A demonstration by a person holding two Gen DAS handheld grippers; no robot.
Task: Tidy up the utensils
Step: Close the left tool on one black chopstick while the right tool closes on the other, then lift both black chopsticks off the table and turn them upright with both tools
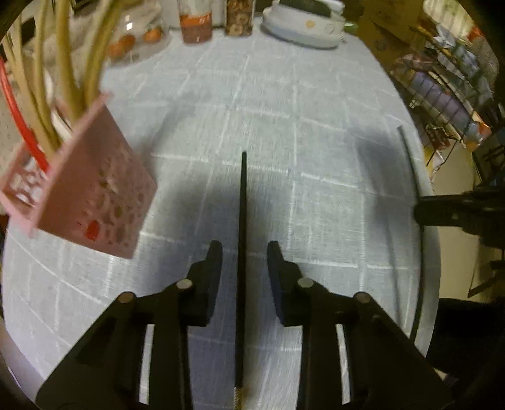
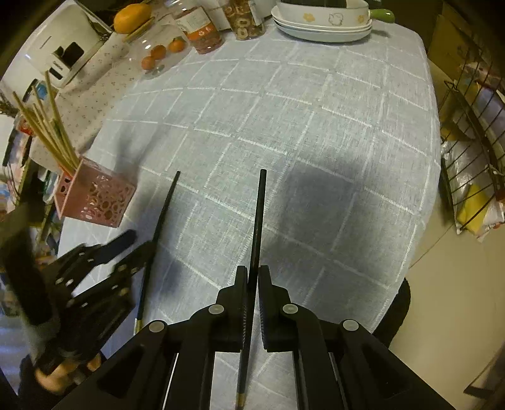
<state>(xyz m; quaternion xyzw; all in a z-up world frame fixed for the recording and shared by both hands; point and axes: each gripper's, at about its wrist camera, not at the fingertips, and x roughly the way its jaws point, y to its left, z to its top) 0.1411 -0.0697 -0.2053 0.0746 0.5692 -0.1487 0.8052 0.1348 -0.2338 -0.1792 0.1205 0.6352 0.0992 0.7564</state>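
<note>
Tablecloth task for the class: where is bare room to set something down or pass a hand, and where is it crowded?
The tablecloth lies bare from the stacked dishes down to the right gripper. Crowded: the far-left edge with jars and fruit dome, and around the pink holder, the left gripper and its black chopstick.

Surface [image 2: 315,132] covered by pale blue-grey cloth, white grid lines. Far edge: stacked white dishes [image 2: 322,22], jars [image 2: 199,28], oranges under clear dome [image 2: 164,53]. Wire rack [image 2: 473,151] on right side, cream floor [image 2: 457,299] below. Lighting dim, hard shadows on cloth.
</note>
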